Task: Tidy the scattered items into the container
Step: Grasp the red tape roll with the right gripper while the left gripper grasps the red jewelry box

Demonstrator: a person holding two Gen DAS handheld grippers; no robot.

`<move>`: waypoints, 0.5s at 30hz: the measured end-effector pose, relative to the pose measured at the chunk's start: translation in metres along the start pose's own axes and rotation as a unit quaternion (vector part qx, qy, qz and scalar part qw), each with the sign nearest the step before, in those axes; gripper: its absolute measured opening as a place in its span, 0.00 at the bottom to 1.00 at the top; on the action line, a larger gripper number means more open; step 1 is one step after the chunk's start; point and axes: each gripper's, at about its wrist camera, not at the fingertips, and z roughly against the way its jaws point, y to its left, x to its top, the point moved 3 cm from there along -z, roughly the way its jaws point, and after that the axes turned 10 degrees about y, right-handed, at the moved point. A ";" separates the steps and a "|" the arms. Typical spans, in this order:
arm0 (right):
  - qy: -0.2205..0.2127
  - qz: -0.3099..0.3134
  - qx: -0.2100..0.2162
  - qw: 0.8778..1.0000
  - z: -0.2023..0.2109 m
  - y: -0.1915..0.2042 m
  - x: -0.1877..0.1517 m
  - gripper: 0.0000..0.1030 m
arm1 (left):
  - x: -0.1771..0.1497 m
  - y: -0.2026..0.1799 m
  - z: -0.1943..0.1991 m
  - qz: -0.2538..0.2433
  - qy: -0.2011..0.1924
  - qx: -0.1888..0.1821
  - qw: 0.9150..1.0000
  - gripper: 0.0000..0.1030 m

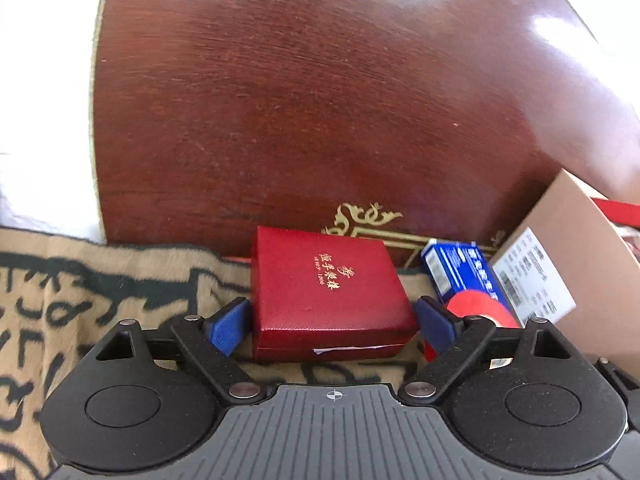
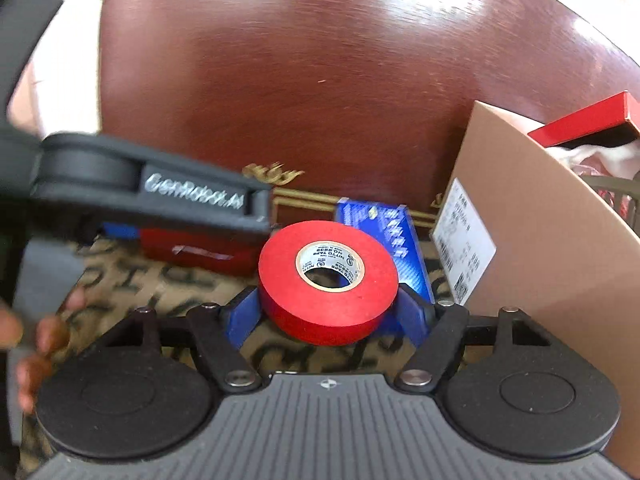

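While the left wrist view is showing the left claw (image 1: 334,316) wide around the red box (image 1: 330,294) on the patterned cloth (image 1: 80,300), pads apart from it, centring helps. Right wrist view: right claw (image 2: 330,316) is bracketing the red tape roll (image 2: 328,280), contact unclear; cardboard container (image 2: 540,220) is standing just right.

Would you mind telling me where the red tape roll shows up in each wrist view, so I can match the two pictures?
Left wrist: the tape roll sits low on the right, partly hidden behind the left gripper's right finger.
Right wrist: the tape roll lies flat at centre, between the right gripper's fingers.
Shared landmark: the blue box right behind the roll.
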 end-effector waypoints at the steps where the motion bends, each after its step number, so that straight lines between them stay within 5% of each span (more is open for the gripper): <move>1: 0.002 0.000 0.007 1.000 0.004 0.000 -0.005 0.74 | -0.004 -0.002 0.004 -0.003 0.001 0.001 1.000 0.86; 15: 0.049 -0.025 0.076 0.996 0.073 -0.024 -0.070 0.72 | -0.075 -0.006 0.074 0.001 0.024 -0.011 1.000 0.86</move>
